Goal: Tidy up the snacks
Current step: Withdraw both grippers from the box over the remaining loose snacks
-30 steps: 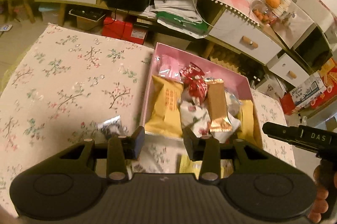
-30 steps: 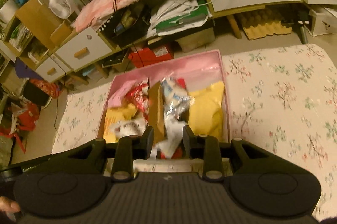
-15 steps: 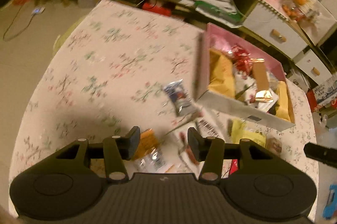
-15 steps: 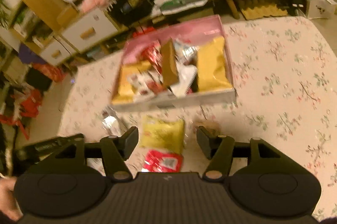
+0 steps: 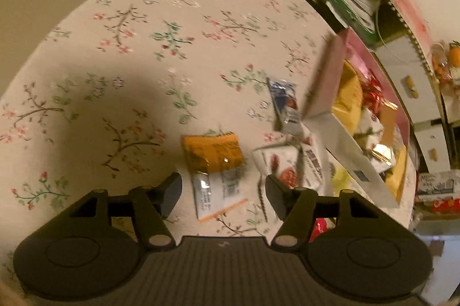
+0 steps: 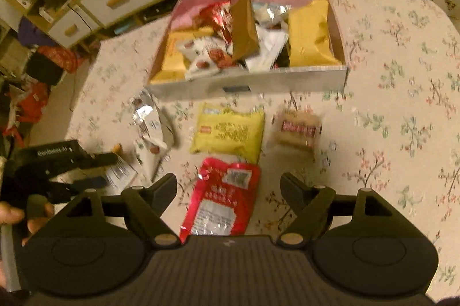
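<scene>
**Loose snack packets on the flowered cloth, both grippers spread and holding nothing**

Left wrist view: the left gripper (image 5: 223, 189) has its fingers spread wide, nothing between them. Just ahead of the gap lies an orange packet (image 5: 212, 153) overlapping a white wrapper (image 5: 217, 193) printed with small text. Beyond the right finger sits a white packet with red fruit (image 5: 287, 166), and farther ahead a crinkled blue-and-silver packet (image 5: 283, 104) lies beside the pink box (image 5: 352, 162), which is crowded with yellow, red and gold packets.

Right wrist view: the right gripper (image 6: 228, 191) is likewise spread and empty. A glossy red packet (image 6: 222, 196) lies between its fingers. Ahead sit a yellow packet (image 6: 228, 130) and a clear-wrapped biscuit pack (image 6: 297, 130), near the box's white front wall. The tablecloth (image 6: 402, 104) carries a flower-sprig print.
</scene>
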{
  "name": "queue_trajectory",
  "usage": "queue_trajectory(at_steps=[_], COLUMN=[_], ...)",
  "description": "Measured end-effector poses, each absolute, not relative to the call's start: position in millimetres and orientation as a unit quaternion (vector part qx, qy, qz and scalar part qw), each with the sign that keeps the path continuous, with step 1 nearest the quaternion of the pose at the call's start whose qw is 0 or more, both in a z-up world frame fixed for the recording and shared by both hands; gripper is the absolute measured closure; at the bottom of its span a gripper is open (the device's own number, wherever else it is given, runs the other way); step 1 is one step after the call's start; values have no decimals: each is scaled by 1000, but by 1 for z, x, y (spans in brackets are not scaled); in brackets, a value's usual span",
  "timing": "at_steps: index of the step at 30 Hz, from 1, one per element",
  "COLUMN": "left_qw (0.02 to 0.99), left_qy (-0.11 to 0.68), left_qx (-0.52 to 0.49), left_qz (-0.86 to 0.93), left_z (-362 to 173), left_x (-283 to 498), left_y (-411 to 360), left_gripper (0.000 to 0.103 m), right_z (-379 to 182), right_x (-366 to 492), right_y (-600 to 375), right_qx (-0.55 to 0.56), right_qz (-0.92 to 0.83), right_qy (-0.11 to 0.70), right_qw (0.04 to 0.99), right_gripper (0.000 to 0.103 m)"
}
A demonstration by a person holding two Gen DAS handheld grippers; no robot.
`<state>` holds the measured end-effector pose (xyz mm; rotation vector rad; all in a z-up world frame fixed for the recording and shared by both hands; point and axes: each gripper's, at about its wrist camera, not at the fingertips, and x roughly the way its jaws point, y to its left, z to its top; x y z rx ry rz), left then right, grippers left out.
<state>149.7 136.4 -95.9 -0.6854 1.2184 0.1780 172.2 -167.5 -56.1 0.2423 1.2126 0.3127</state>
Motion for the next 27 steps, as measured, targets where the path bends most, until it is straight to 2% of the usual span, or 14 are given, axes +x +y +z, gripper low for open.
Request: queue_trajectory(at_steps=[5, 7, 9, 14, 18, 23, 25, 27], left_qw=[752, 751, 752, 768, 776, 789, 796, 799], left_qy=[564, 563, 560, 560, 565, 550, 546, 544], left_qx=[-329, -336, -339, -299, -261, -246, -234, -229], left_qz=[84, 82, 78, 86, 102, 120, 122, 118], left_z=[-104, -109, -109, -106, -103, -104, -104, -104], left_x=[149, 152, 154, 153, 149, 148, 148, 147], left_y=[139, 140, 139, 125, 114, 117, 116, 115], left_gripper=[28, 21, 18, 18, 22, 36, 56, 60], right_z=[-71, -77, -79, -75, -71, -69, -68, -68], right_x=[164, 164, 164, 161, 158, 158, 158, 158], right_y=[-158, -157, -157, -157, -158, -157, -155, -154], right_qx=[117, 141, 146, 132, 123, 117, 113, 111], right_qz=[154, 163, 158, 147, 145, 146, 143, 143], right_qy=[592, 607, 612, 604, 599, 595, 593, 592], right_qw=[782, 765, 761, 772, 778, 782, 784, 785], right_gripper=[20, 19, 19, 17, 17, 17, 17, 17])
